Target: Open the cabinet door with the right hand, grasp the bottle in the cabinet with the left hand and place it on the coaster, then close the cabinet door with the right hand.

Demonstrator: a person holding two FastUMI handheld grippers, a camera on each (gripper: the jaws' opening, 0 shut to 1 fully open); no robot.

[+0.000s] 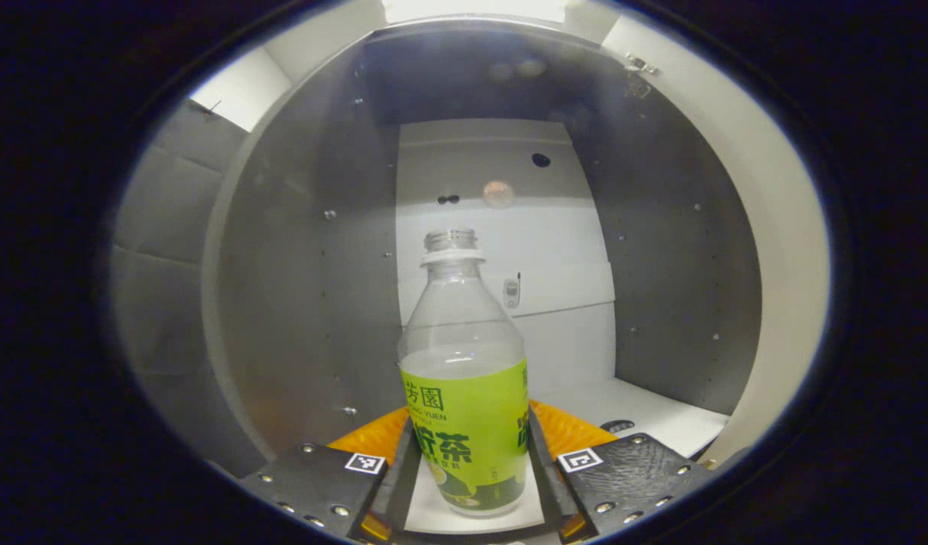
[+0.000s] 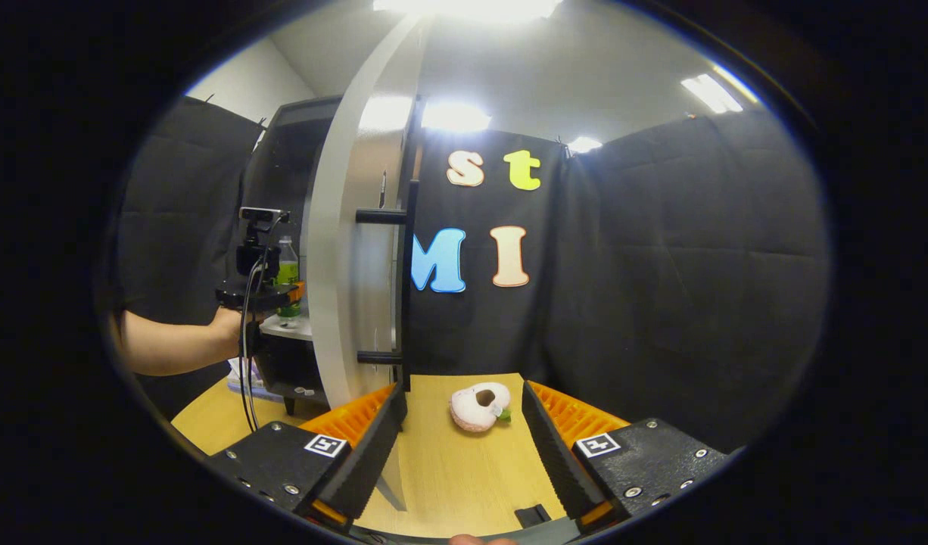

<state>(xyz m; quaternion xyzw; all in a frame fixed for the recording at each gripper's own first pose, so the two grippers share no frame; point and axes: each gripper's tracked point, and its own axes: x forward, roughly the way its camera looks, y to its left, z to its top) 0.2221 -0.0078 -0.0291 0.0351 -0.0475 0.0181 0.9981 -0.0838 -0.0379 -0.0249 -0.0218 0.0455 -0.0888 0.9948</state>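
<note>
Clear plastic bottle [image 1: 464, 378], capless and part full, stands on the cabinet [image 1: 297, 265] shelf between the left gripper [image 1: 468, 462] jaws; whether they press it, can't tell. Tilt on lift-out and it spills. Right gripper view adds: door [image 2: 335, 265] open, right gripper [image 2: 464, 439] jaws open and empty over the tabletop [image 2: 449, 477], a coaster-like object [image 2: 479, 406] beyond.

Left gripper view: sits inside the cabinet [image 1: 297, 250], facing its back wall, very close to the bottle [image 1: 464, 378] straight ahead.
Right gripper view: low over the tabletop [image 2: 464, 469], facing the open door's [image 2: 350, 250] edge and booth wall.
Shared: bottle [image 2: 286, 272], cabinet [image 2: 282, 151], left gripper [image 2: 271, 291].
</note>
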